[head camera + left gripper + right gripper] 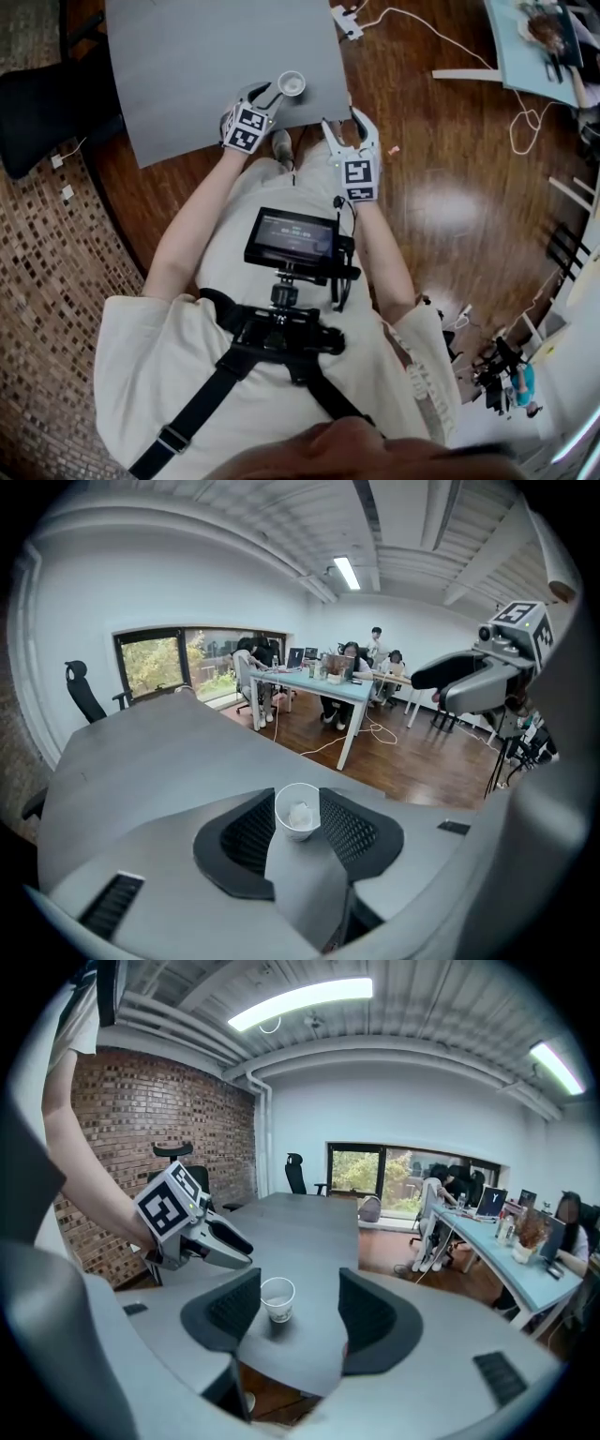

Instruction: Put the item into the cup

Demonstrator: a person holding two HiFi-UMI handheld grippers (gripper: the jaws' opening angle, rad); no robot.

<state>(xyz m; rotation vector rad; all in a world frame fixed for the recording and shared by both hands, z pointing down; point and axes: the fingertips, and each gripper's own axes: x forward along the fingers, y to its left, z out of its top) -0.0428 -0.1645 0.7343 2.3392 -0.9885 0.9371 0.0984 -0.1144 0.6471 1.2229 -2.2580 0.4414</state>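
Note:
A white paper cup (291, 84) stands upright near the front edge of the grey table (187, 66). In the left gripper view the cup (298, 831) holds a small white crumpled item (300, 812). My left gripper (270, 94) hovers just short of the cup on its near-left side, jaws open and empty (298, 797). In the right gripper view the left gripper (202, 1237) hangs a little above and left of the cup (277, 1299). My right gripper (343, 122) is off the table's front right corner, open and empty (298, 1288), and points toward the cup.
The table's front edge (281, 1372) runs just under both grippers, with wooden floor (441, 187) below. A black office chair (37, 103) stands at the table's left. A white cable (487, 66) lies on the floor. A light blue desk (319, 682) with seated people is across the room.

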